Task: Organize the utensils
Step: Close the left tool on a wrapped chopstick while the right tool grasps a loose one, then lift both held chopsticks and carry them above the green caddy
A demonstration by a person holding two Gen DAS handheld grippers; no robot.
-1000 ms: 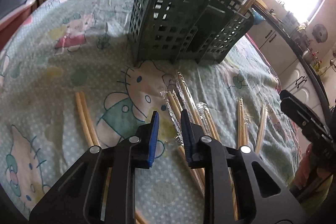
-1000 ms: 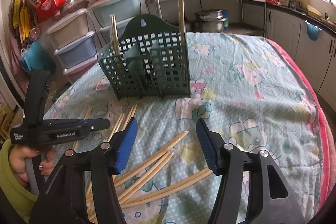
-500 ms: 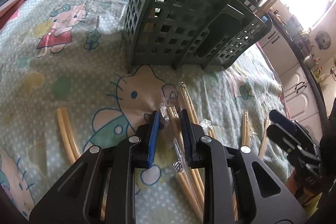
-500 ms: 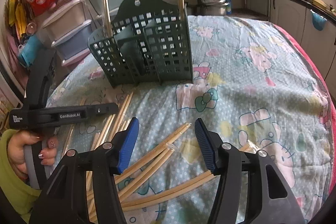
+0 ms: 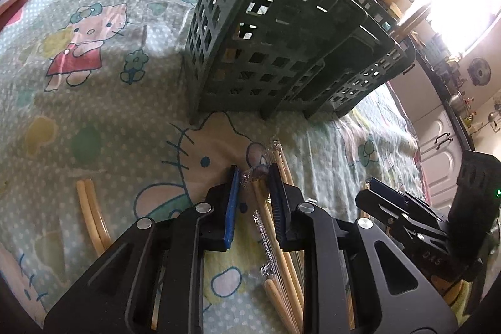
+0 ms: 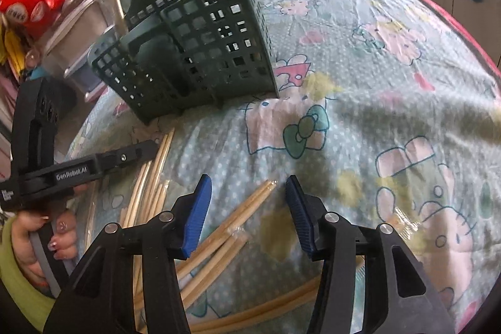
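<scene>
A dark green slotted utensil basket [image 5: 281,46] stands on the Hello Kitty cloth [image 5: 94,89]; it also shows in the right wrist view [image 6: 194,52], with a chopstick upright in it. My left gripper [image 5: 254,174] is low over the cloth, its jaws narrowly open around a plastic-wrapped pair of chopsticks [image 5: 266,218]. My right gripper [image 6: 249,187] is open and empty above a loose wrapped pair of chopsticks [image 6: 238,218]. More chopsticks [image 6: 153,180] lie to its left.
Two bare chopsticks [image 5: 90,218] lie on the cloth at the left. Stacked plastic drawers [image 6: 81,39], a red bag [image 6: 28,2] and kitchen cabinets [image 5: 438,140] surround the table. The table edge curves away at the right [image 6: 463,30].
My left gripper has dropped and moved forward until its jaws straddle the wrapped chopsticks. My right gripper has lowered toward the chopsticks in front of it, still open.
</scene>
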